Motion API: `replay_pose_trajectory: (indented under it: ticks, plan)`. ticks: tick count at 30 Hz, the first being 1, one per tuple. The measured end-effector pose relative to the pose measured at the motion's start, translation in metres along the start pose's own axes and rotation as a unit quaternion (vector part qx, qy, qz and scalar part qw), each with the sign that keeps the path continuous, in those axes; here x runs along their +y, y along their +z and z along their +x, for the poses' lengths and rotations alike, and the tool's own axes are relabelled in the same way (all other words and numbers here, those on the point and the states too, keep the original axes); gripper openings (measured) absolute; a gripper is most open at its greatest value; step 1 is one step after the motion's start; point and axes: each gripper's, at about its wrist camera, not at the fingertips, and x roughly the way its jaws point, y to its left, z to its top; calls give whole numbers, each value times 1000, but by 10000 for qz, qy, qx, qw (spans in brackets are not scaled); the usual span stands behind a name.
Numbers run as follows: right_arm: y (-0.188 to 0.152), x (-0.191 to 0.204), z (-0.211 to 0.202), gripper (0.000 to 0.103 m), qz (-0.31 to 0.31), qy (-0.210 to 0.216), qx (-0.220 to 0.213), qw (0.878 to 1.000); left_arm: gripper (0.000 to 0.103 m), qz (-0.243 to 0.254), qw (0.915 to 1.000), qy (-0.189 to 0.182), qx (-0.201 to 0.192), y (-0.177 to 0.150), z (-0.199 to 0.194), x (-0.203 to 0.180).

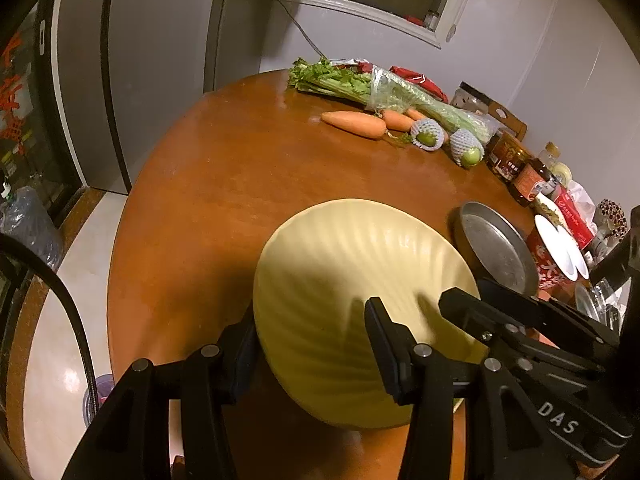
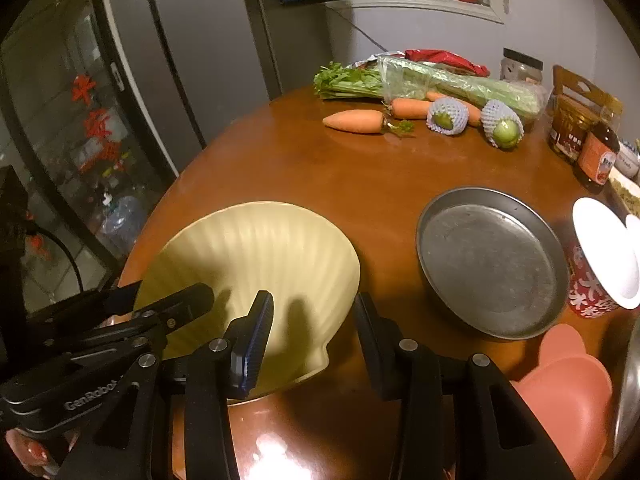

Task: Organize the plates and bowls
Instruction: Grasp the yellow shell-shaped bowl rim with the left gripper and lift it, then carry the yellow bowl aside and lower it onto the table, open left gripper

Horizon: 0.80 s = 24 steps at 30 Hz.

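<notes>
A pale yellow shell-shaped plate hangs tilted just above the round wooden table, near its front left edge. My left gripper is shut on the plate's near rim, one finger outside and one on the ribbed inside. My right gripper is shut on the plate's right rim, with its left finger inside the dish and its right finger outside. Each view shows the other gripper's fingers resting on the plate. A round metal tray lies to the plate's right.
Pink bowls sit at the front right beside a red cup with a white lid. Carrots, celery and net-wrapped fruit lie at the back. Jars and bottles line the right edge. A fridge stands left of the table.
</notes>
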Motion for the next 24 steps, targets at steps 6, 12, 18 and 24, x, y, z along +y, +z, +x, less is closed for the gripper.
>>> replay_pose_trajectory:
  ticks: [6,12,18,24]
  plan:
    - [5,-6,10,44,210,-26,39,9998,51,110,9999,16,50,7,13,-1]
    - [7,-10,14,44,369,-29,30,9993,51,280,9995,121,14,15,17,-5]
    - [8,-11,15,44,429,-66,3,9991,51,436,9988,223,70,17,25,-9]
    - [6,-11,12,44,396,-263,-37,9989,51,590,9977,341,40,15,25,-15]
